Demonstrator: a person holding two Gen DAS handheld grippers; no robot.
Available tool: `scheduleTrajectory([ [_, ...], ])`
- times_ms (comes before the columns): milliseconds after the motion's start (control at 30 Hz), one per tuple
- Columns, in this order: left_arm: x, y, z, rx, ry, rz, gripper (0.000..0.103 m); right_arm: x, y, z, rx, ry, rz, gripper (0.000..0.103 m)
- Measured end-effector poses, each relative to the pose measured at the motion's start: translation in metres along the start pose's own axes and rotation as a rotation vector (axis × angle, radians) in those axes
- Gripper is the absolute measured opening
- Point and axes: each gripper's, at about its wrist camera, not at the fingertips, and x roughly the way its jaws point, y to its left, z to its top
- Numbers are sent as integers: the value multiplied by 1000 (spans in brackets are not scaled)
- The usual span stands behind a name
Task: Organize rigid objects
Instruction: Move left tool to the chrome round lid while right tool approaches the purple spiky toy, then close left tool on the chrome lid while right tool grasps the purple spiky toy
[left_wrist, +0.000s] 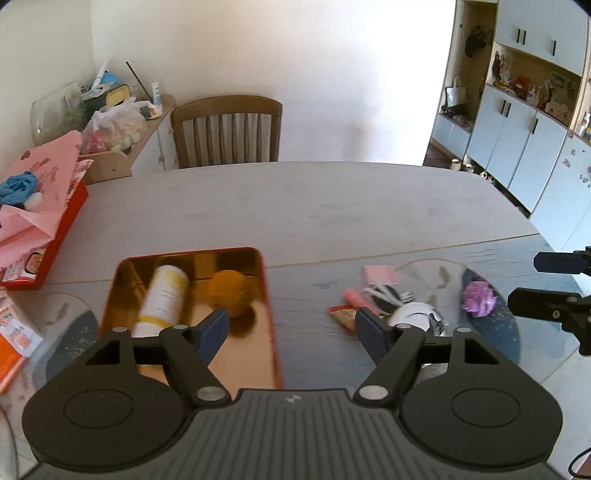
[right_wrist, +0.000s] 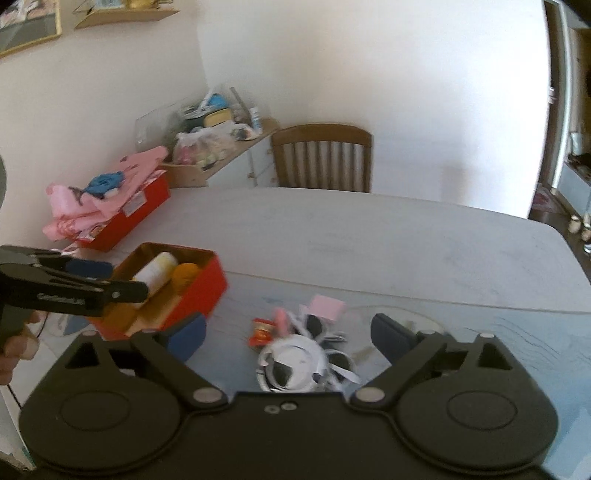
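the red tin (left_wrist: 271, 321) sits at 9 o'clock of the loose pile (right_wrist: 303, 343) on the grey table (left_wrist: 332, 206), already holding a white-and-yellow tube (left_wrist: 164, 299) and an orange ball (left_wrist: 229, 291). both the left gripper (left_wrist: 291, 328) and the right gripper (right_wrist: 288, 332) hang wide apart and empty, so this looks like the gap between drops, and the next move calls for the right one to close on a rigid piece from the pile. only the left view shows a purple lump (left_wrist: 478, 297) at 3 o'clock of the pile; only the right view shows the tin's red outer wall.
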Motion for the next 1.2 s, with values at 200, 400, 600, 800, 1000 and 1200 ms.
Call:
scheduleTrajectory([
  [200, 2, -36, -6, -11, -14, -22, 83, -12, -43, -15, 50, 2, -47, 103],
  [400, 10, -68, -10, -39, -34, -50, 84, -14, -76, -28, 72, 17, -78, 103],
  [600, 26, -106, -17, -19, -43, -48, 86, -6, -102, -35, 66, 42, -87, 103],
  [800, 55, -131, -25, 9, 5, -34, 86, 12, -116, -37, 52, 81, -76, 103],
  [1000, 86, -138, -31, -6, 67, -17, 86, 38, -120, -37, 35, 130, -53, 102],
  [1200, 108, -141, -35, 1, 102, 3, 86, 68, -119, -35, 23, 178, -28, 99],
])
